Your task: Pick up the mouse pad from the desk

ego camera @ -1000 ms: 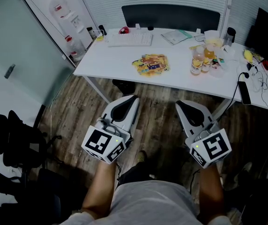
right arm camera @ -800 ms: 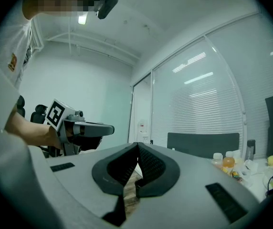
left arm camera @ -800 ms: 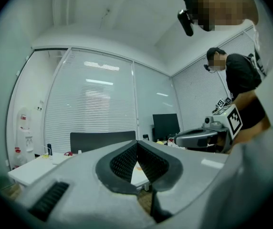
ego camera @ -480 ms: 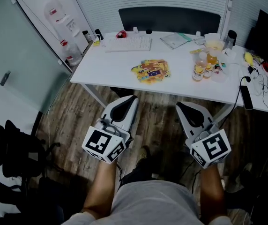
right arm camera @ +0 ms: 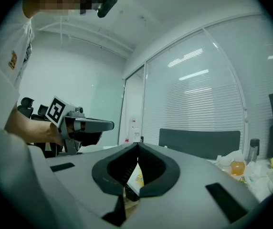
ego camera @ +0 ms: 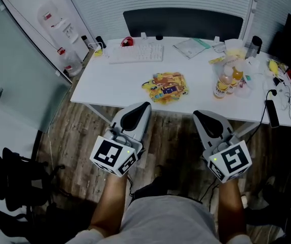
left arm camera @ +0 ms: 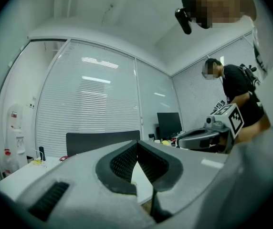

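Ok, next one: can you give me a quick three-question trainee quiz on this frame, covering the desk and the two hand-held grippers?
1. True or false: the left hand-held gripper is shut on the mouse pad.
2. Multiple choice: what lies on the desk beyond the mouse pad, toward the far left? A) keyboard B) laptop C) plate
3. Fill in: in the head view, the drink bottles stand to the mouse pad's ____.

Key:
1. False. It and the right hand-held gripper are both shut, empty and short of the desk.
2. A
3. right
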The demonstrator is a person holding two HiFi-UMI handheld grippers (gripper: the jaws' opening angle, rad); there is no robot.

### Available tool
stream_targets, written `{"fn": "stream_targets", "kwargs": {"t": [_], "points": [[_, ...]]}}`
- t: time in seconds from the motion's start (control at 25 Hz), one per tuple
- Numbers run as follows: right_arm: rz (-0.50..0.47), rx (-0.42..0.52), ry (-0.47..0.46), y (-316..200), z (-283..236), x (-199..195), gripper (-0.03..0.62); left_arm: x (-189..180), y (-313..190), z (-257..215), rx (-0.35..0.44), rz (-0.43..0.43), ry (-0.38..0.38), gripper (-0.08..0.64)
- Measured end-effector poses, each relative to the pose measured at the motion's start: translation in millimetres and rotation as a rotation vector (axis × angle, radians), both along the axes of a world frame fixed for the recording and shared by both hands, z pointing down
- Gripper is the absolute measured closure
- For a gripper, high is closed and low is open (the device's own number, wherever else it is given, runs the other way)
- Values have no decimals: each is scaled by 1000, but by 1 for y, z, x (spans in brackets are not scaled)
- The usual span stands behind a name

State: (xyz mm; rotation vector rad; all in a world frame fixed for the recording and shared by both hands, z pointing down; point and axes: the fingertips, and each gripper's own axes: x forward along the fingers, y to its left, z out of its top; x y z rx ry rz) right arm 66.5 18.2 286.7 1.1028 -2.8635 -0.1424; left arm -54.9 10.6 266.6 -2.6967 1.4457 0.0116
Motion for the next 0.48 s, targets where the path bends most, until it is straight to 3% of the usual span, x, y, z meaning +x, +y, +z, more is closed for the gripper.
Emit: {"fn": "stream_targets", "kwargs": {"t": [0.48], "points": [[56, -35, 20, -63, 13, -34, 580, -36, -70, 10, -21, 49, 2, 545]]}}
